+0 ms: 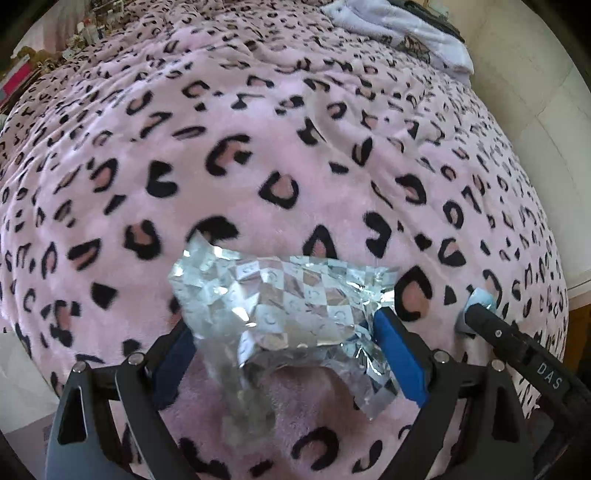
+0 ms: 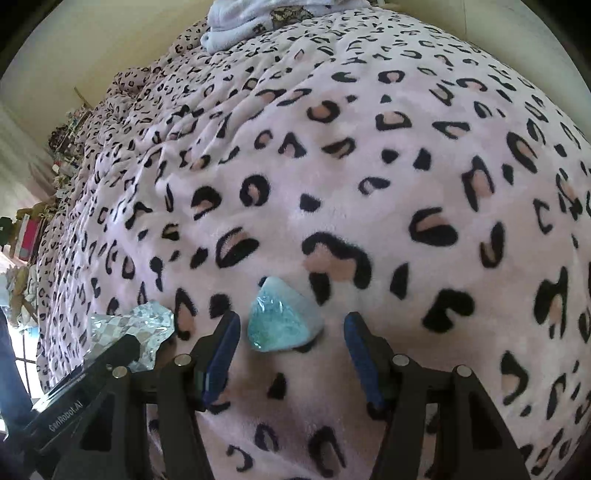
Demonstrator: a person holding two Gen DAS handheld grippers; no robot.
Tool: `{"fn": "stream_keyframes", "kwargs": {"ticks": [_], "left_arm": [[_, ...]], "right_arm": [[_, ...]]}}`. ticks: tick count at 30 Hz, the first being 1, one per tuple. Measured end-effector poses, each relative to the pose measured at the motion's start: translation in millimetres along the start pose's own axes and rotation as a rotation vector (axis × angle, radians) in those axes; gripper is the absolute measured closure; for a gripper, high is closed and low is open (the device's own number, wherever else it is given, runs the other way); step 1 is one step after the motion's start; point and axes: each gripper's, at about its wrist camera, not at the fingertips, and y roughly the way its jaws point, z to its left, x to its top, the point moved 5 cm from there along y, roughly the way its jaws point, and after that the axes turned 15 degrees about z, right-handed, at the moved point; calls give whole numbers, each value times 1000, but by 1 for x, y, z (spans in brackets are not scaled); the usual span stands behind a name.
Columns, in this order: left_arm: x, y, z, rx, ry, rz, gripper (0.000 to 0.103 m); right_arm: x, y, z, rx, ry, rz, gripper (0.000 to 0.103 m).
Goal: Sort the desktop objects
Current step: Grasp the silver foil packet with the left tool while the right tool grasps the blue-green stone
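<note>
A crumpled silver checkered foil wrapper [image 1: 288,306] lies on the pink leopard-print blanket [image 1: 258,147], between the blue pads of my left gripper [image 1: 284,332]. The jaws stand wide at its two sides and are open. A pale blue wedge-shaped object [image 2: 282,317] lies on the blanket [image 2: 369,147] just ahead of my right gripper [image 2: 291,332], whose jaws are open on either side of it and not touching it. The wedge also shows in the left wrist view [image 1: 476,299], partly hidden by the right gripper's finger. The foil shows in the right wrist view [image 2: 129,328] at the left.
A folded white-lilac cloth [image 1: 399,29] lies at the far end of the bed, also in the right wrist view [image 2: 258,22]. A cream wall [image 1: 535,110] borders the bed on one side. Cluttered shelves [image 2: 62,155] stand beyond the other side.
</note>
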Motion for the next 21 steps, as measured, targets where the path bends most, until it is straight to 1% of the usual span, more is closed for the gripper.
{"fn": "stream_keyframes", "kwargs": {"ticks": [3,5,7,8,9,11,13,14,16,21], "left_arm": [[-4,9,-5,2,8,5,9],[-6,12,-9,16,16,-9,9],[-8,13,-11,22,16,-24,10],[-9,13,-12,22,15,-29,11],[-10,13,-13,21,15,-32,15],[-13,13,-15,26,19,-43,20],[-16,12,-18,52,31,-62,21],[-17,11,-19,61,33,-69,23],[-19,9,-19,70,32,-79,26],[-22,5,-15,58,19,-94,35]], "right_arm": [[0,4,1,5,-1,-19,42],[0,4,2,15,-16,-32,41],[-2,5,5,7,-46,-45,41],[-3,7,6,-9,-64,-45,41],[-4,8,7,-22,-80,-46,42],[-7,9,9,-48,-107,-66,44],[-9,9,8,-62,-118,-84,52],[-9,9,7,-63,-119,-88,59],[-10,8,4,-46,-120,-93,59],[-14,0,4,-34,-132,-112,59]]}}
